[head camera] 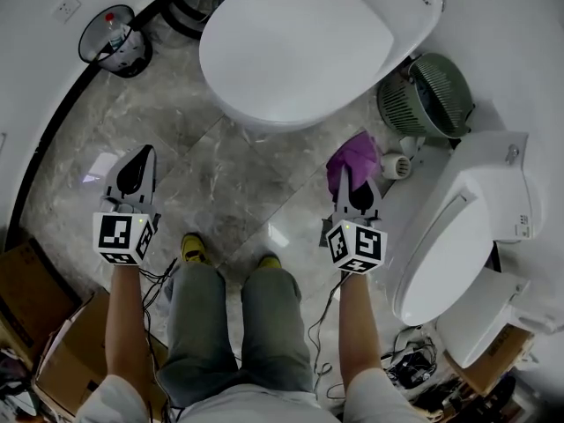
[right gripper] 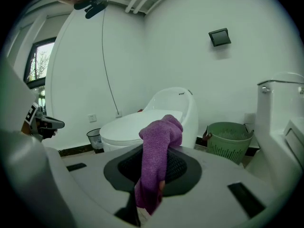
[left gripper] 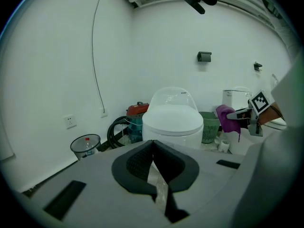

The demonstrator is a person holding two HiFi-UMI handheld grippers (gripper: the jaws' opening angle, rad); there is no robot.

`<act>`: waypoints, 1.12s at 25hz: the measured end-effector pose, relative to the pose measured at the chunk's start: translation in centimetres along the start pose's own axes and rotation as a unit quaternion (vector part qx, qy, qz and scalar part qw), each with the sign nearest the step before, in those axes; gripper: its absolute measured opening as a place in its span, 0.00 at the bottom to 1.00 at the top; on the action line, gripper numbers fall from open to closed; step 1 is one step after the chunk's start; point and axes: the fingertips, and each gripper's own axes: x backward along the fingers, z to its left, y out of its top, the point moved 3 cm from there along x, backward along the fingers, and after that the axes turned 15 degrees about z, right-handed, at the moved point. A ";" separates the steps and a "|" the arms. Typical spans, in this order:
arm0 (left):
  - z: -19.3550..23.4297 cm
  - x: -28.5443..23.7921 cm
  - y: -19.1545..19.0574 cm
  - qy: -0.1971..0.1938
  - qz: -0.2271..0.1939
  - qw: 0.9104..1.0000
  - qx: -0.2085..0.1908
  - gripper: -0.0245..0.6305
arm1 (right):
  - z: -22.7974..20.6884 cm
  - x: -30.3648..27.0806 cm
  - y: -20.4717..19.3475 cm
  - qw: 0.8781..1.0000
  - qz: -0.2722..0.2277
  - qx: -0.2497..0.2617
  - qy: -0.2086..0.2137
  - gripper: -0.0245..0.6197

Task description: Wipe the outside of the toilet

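A white toilet (head camera: 295, 42) with its lid down stands ahead of me, also seen as the toilet (left gripper: 172, 118) in the left gripper view and the toilet (right gripper: 152, 120) in the right gripper view. My right gripper (head camera: 345, 173) is shut on a purple cloth (head camera: 352, 155), which sticks out of the jaws and droops over them as the cloth (right gripper: 156, 163). It hangs in the air short of the bowl's right side. My left gripper (head camera: 137, 164) is shut with nothing in it, held over the floor left of the toilet; its jaws meet in the gripper (left gripper: 153, 148).
A green slatted basket (head camera: 427, 95) stands right of the toilet. A second white toilet (head camera: 467, 236) is at the far right. A mesh bin (head camera: 115, 40) with a bottle, a black hose (head camera: 181, 7) and a red vacuum (left gripper: 137, 111) sit by the wall. Cardboard boxes (head camera: 53, 351) lie at lower left.
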 end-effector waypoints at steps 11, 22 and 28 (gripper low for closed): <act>1.6 -3.6 -4.2 0.024 -0.032 0.999 -0.009 0.06 | 3.2 -5.1 -3.9 0.998 -0.024 0.039 0.052 0.17; 1.4 -6.7 -7.8 0.033 -0.052 0.997 -0.038 0.06 | 6.7 -7.5 -6.7 0.987 -0.058 0.100 0.115 0.17; 1.4 -8.2 -9.0 0.033 -0.069 0.996 -0.050 0.06 | 9.6 -8.4 -8.5 0.971 -0.067 0.144 0.178 0.17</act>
